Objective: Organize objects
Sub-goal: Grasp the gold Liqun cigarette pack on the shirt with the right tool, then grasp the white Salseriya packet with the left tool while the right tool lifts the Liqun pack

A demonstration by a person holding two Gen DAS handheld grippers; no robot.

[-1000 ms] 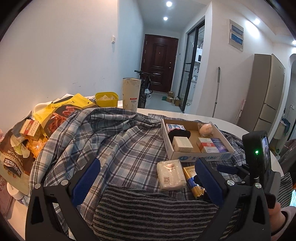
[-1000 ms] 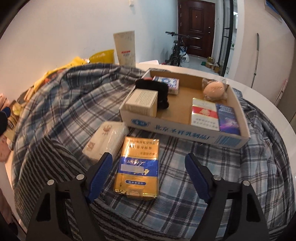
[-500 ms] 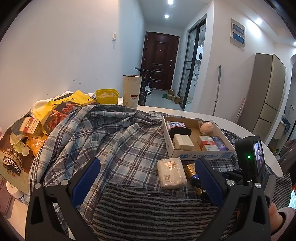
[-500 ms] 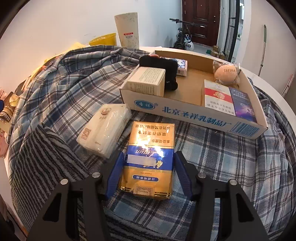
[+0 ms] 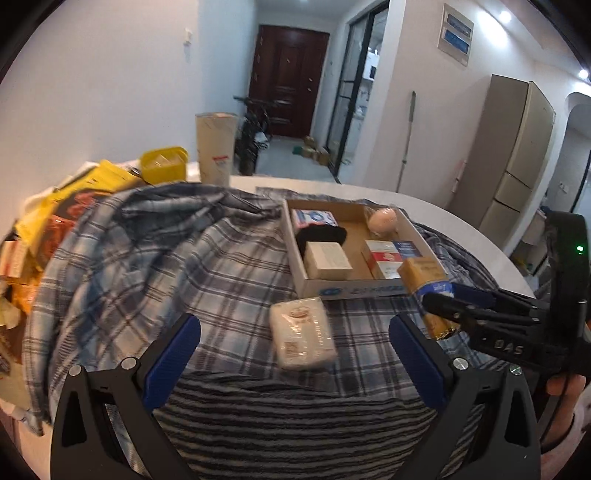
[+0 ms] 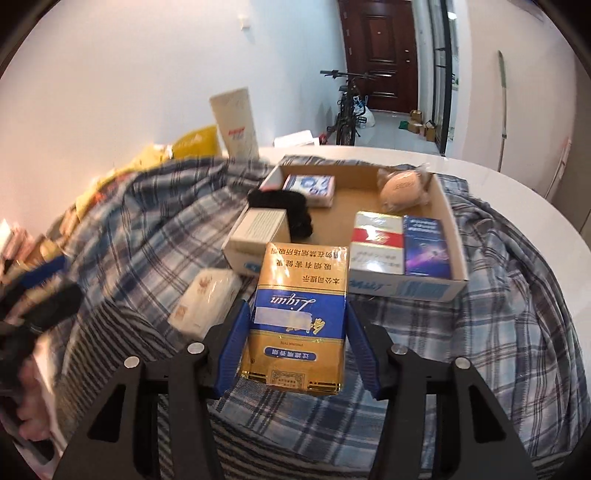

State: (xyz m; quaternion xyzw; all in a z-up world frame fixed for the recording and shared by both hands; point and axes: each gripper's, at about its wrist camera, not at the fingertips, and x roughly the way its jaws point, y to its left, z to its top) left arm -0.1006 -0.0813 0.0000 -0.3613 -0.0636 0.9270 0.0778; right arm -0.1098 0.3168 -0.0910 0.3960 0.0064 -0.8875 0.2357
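Both wrist views look forward, close and low, over the plaid cloth (image 5: 155, 266) toward the hallway door, sharing the cardboard box (image 5: 354, 291) (image 6: 406, 288).

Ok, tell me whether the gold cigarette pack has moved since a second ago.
Yes. The gold cigarette pack, clamped in the right gripper, is lifted off the plaid cloth and now overlaps the cardboard tray front wall, nearer it than before.

Evenly lit indoors, brightest from ceiling spots (image 5: 504, 15) at upper right. Soft, faint shadows. Glare on the gold pack (image 6: 300, 314) wrapper. Strong fisheye bending and black vignette at corners. Motion blur along the right view's left edge; both views slightly soft.
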